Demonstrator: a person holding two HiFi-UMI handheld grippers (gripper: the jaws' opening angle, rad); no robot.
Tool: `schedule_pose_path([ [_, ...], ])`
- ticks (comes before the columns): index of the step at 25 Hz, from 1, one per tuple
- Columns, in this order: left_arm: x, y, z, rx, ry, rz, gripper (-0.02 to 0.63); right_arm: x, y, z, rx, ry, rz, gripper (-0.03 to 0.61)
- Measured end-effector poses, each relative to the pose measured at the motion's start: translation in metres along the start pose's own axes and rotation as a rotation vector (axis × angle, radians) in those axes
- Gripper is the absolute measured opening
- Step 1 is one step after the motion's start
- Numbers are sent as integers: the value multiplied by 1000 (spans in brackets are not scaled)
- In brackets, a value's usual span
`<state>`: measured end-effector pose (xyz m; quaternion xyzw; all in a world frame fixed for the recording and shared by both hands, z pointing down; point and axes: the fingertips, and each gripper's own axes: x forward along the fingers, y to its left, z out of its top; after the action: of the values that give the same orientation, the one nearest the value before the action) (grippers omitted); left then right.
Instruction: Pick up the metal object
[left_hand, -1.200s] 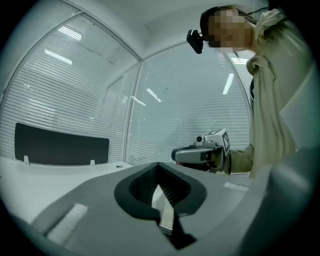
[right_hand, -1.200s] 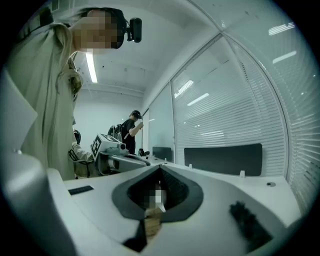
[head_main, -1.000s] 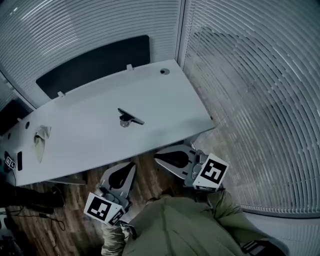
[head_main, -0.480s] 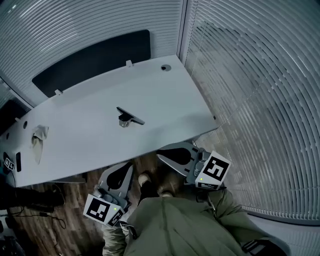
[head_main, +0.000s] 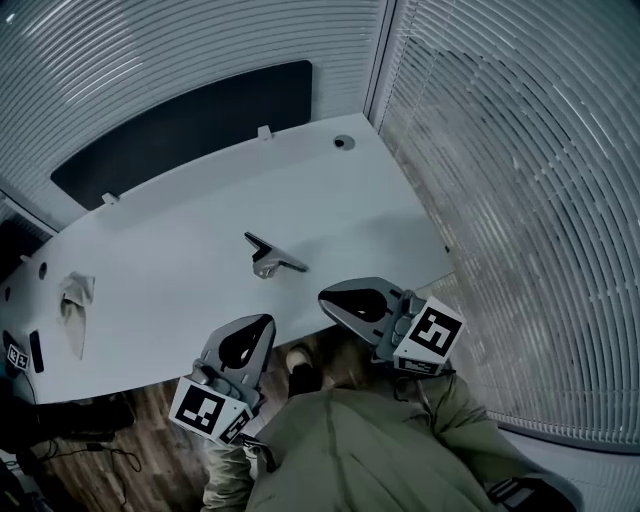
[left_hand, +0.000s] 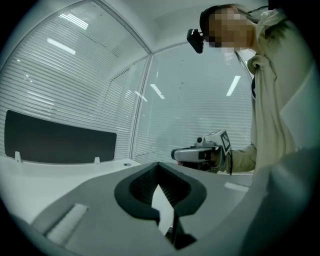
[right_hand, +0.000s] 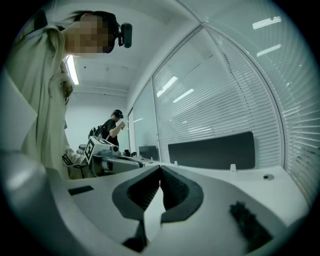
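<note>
White and wide, the desk (head_main: 180, 240) holds the metal object (head_main: 272, 257) near its middle, a bit closer to the near edge. We think things could go wrong here: our left gripper (head_main: 262, 325) and right gripper (head_main: 328, 298) hang by the near edge with jaws pressed together and nothing in them, so reaching in like that may just bump the thin thing and push it away. We also see a dark panel (head_main: 180, 125) along the far edge, a crumpled cloth (head_main: 73, 300) by the left end and a small round hole (head_main: 343, 143) at the far right corner, all well apart from it, so nothing blocks us.
</note>
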<state>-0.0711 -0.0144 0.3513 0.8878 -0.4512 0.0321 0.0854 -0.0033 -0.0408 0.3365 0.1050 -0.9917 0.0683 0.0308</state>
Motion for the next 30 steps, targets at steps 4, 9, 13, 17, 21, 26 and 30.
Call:
schedule_pose_path([
  [4, 6, 25, -2, -21, 14, -36, 6, 24, -11, 0, 18, 19, -20, 5],
  [9, 16, 49, -15, -60, 43, -72, 6, 42, -26, -12, 57, 50, -69, 5],
  [13, 27, 58, -31, -100, 70, -90, 6, 55, -29, -29, 78, 104, -56, 5],
  [17, 38, 65, -48, -114, 117, -77, 6, 61, -41, -43, 118, 138, -50, 5],
  [21, 44, 68, -53, -154, 138, -57, 6, 71, -49, -62, 142, 187, -34, 5],
  [26, 49, 80, -56, -172, 132, -17, 6, 92, -69, -93, 44, 324, -68, 7],
  [30, 51, 86, -63, -183, 150, 6, 6, 113, -82, -118, 20, 380, -71, 123],
])
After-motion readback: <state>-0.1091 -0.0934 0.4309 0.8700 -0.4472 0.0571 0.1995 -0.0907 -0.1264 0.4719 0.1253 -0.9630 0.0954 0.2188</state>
